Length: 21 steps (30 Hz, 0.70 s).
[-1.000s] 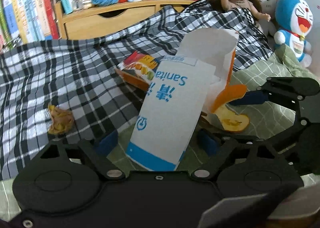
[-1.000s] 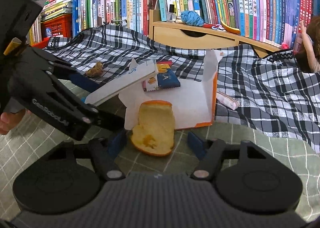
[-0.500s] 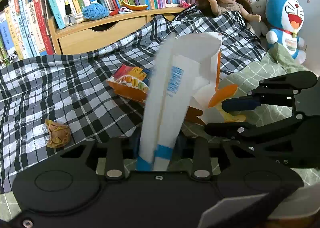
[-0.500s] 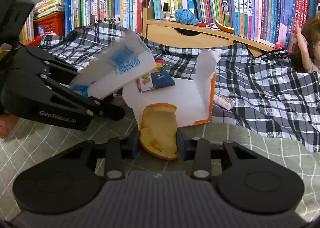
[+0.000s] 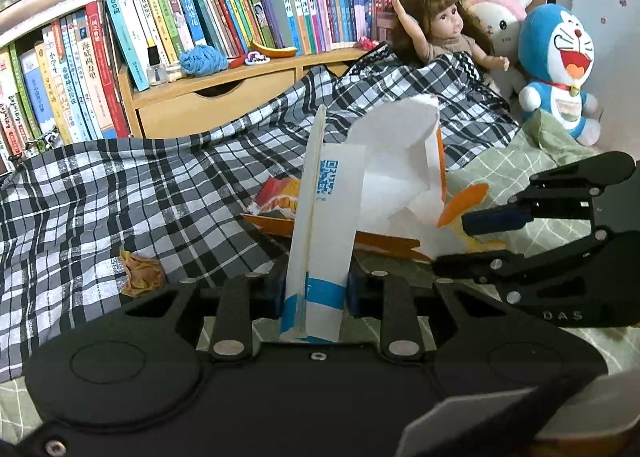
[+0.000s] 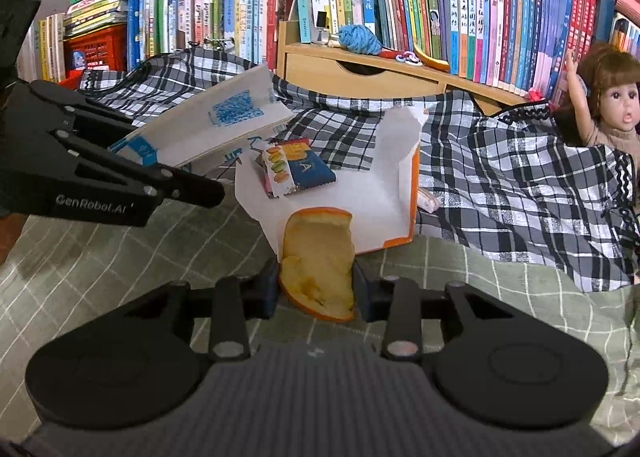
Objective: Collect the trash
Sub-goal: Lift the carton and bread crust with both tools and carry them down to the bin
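Left tongs (image 5: 312,291) are closed on a flattened white-and-blue carton (image 5: 320,225), held above the bed (image 6: 120,257). Right tongs (image 6: 316,289) are clamped on an orange peel (image 6: 318,261), just before the open white-lined box (image 6: 384,197) on the bed's green sheet.

A second ago the left gripper (image 5: 314,293) stood open around the flattened white-and-blue carton (image 5: 320,225), which lay broad-face up; now its jaws have closed on the carton's blue-banded end, and the carton is turned edge-on and lifted, its QR-code side showing. The right gripper (image 6: 316,289) was likewise open around the orange peel (image 6: 318,261) on the green checked sheet (image 6: 120,257) and has since clamped onto it, the peel now upright between the pads in front of the open white paper box (image 6: 384,185).
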Each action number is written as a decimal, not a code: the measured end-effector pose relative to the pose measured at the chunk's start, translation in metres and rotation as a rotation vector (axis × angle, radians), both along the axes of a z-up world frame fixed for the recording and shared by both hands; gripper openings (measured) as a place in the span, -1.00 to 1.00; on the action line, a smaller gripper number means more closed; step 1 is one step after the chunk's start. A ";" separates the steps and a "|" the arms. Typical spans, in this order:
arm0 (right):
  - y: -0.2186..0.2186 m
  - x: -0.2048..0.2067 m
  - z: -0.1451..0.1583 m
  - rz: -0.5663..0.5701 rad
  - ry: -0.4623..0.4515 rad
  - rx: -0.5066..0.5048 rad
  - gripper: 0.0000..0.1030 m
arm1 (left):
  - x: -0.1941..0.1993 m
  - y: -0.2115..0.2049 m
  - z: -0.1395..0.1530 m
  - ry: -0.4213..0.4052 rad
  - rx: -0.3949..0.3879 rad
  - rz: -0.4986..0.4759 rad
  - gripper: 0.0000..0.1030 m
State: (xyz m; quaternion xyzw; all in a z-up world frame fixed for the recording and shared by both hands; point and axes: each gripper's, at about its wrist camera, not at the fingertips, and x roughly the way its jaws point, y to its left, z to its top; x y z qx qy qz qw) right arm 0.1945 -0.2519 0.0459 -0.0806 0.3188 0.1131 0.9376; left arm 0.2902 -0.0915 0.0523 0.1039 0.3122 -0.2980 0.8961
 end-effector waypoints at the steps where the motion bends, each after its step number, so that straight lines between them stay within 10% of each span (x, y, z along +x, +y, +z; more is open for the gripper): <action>1: -0.001 -0.002 0.001 -0.001 0.005 0.008 -0.14 | -0.002 0.001 0.001 -0.001 -0.003 0.002 -0.50; 10: 0.003 -0.012 -0.015 0.021 0.031 -0.080 0.12 | -0.007 0.003 -0.006 0.039 -0.009 0.013 -0.48; 13: 0.003 -0.015 -0.014 0.026 0.027 -0.092 -0.31 | -0.008 0.004 -0.011 0.050 -0.010 0.017 -0.49; 21: -0.001 -0.020 -0.005 -0.004 0.006 -0.088 -0.40 | -0.015 0.010 -0.007 0.007 -0.011 0.047 -0.57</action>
